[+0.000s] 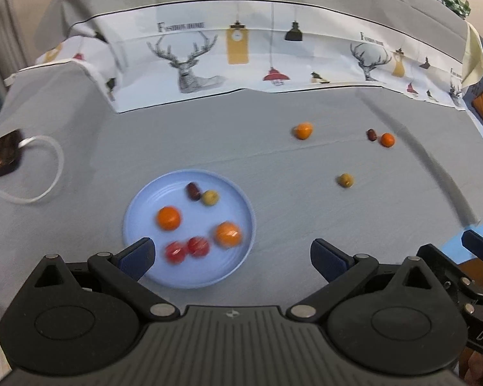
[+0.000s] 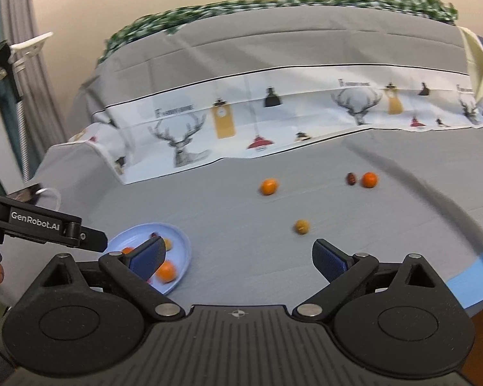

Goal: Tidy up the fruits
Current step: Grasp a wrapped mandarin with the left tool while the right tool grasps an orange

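Note:
A light blue plate (image 1: pixel 138 202) lies on the grey cloth and holds two oranges (image 1: pixel 168 218), two red tomatoes (image 1: pixel 186 248), a dark date and a small yellow-green fruit. Loose on the cloth beyond it are an orange (image 1: pixel 302 130), a date (image 1: pixel 372 134) beside another orange (image 1: pixel 387 139), and a yellow-green fruit (image 1: pixel 345 180). My left gripper (image 1: pixel 232 257) hangs open over the plate's near edge, holding nothing. My right gripper (image 2: pixel 238 255) is open too, above bare cloth right of the plate (image 2: pixel 180 238), with the yellow-green fruit (image 2: pixel 301 226) just ahead.
A phone (image 1: pixel 1 156) with a white cable (image 1: pixel 45 167) lies at the far left. A printed deer cloth (image 1: pixel 241 61) drapes a raised backrest behind the fruits. A blue edge (image 2: pixel 473 276) borders the cloth at the right. The left gripper's body (image 2: pixel 42 225) juts into the right wrist view.

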The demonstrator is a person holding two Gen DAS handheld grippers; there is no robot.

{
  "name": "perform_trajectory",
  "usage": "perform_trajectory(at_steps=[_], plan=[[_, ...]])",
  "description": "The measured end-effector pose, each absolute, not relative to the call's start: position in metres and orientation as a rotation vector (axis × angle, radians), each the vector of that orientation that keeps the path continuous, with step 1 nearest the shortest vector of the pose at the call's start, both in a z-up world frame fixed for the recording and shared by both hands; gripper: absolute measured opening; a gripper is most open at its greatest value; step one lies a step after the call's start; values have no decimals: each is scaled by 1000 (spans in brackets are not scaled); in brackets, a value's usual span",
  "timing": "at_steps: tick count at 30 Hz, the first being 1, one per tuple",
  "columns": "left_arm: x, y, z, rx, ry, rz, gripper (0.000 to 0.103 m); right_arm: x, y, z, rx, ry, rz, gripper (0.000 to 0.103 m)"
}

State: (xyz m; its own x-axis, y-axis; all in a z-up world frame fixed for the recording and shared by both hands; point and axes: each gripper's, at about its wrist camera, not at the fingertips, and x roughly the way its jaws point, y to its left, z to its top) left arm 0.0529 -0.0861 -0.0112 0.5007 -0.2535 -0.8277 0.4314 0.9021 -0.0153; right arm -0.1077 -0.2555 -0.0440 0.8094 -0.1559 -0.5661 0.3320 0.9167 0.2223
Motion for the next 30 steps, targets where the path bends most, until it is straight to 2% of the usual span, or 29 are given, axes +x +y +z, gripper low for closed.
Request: perform_trajectory(at_steps=[13,30], plan=[[128,-207,-46,251,956,-487,103,-72,-385,-79,326,567,-525,98],[250,-333,-177,363,1051,-552,103,50,-518,-212,367,780,-665,98]])
